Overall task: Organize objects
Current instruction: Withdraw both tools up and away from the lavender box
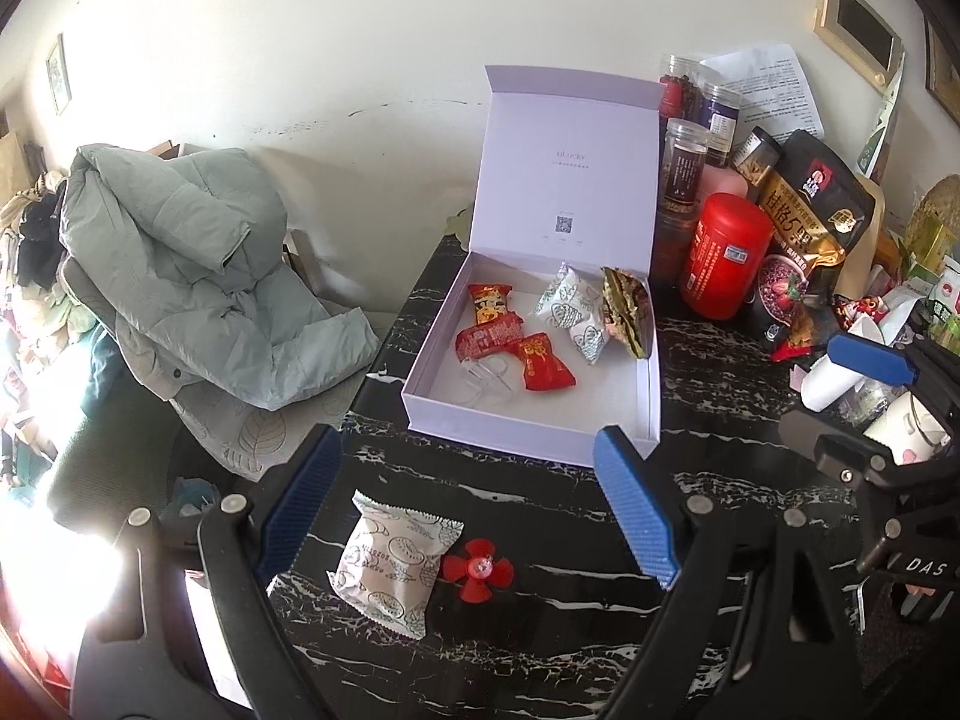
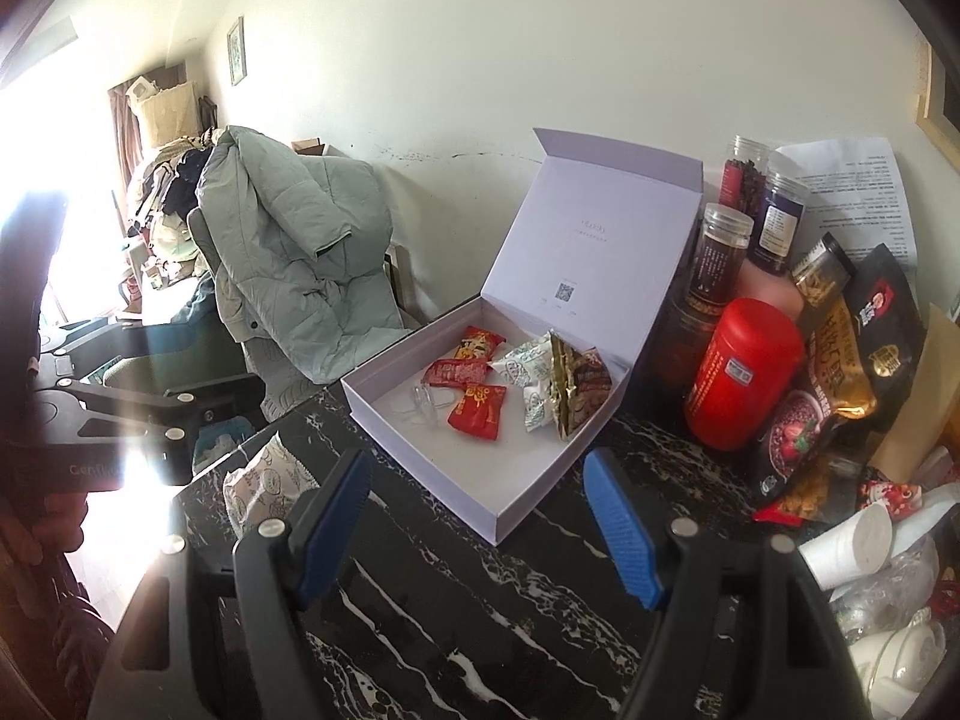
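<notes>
Black worktop veined with white marbling, pale lilac box, red and gold candy wrappers, white snack packet with line-drawn pastry print, red flower-shaped piece, red canister, grey-green puffer jacket, blue ribbed gripper pads

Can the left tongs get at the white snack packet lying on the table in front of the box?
Probably yes: the left tongs are open, the white snack packet lies between the fingers, and only the red flower-shaped piece touches it.
</notes>
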The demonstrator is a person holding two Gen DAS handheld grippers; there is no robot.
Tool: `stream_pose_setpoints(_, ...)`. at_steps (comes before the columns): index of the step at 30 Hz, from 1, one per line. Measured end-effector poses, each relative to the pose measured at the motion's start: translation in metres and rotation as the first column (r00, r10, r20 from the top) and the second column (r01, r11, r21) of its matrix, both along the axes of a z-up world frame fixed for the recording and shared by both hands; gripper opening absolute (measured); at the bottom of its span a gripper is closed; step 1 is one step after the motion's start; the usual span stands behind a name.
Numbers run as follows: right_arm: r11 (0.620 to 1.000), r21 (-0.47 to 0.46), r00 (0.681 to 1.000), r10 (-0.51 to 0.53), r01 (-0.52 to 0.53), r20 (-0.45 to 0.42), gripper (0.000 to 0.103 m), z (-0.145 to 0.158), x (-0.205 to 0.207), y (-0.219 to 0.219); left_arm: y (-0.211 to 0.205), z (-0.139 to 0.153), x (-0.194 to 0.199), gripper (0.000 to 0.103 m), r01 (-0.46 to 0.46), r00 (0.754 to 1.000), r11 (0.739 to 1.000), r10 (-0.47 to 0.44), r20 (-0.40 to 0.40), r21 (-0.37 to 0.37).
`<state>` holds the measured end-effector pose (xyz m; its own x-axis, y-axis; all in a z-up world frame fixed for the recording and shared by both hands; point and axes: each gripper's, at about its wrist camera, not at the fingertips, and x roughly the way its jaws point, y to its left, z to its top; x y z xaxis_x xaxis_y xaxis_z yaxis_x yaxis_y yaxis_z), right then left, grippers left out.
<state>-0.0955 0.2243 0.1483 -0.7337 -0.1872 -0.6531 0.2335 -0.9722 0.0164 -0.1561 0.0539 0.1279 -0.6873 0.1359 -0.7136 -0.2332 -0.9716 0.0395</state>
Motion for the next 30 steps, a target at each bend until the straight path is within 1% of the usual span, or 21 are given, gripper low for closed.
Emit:
stream_pose_setpoints(7,1.0,-0.017,0.999,0.018,-0.018,0.042,0.076,-0.025,0.013,-0.007,-0.012,-0.022,0.015,0.085,-0.024,0.999,1.0,0.024,0.033,-0.007)
stream_pose_setpoints(15,0.999,-0.017,0.996,0.049,-0.048,0.069,0.075,-0.048,0.029,-0.02,-0.022,-0.049,0.032,0.085,-0.016,0.996,1.0,0.016,0.085,0.004)
stream_pose_setpoints(20,0.998,-0.018,0.994,0.061,-0.059,0.094,0.076,-0.063,0.036,-0.028,-0.03,-0.065,0.041,0.085,-0.028,0.993,1.0,0.028,0.112,0.005)
stream_pose_setpoints(30,0.991,-0.034,0.98,0.134,-0.131,0.148,0.076,-0.098,0.042,-0.053,-0.05,-0.099,0.051,0.085,-0.041,0.984,0.999,0.04,0.172,0.004)
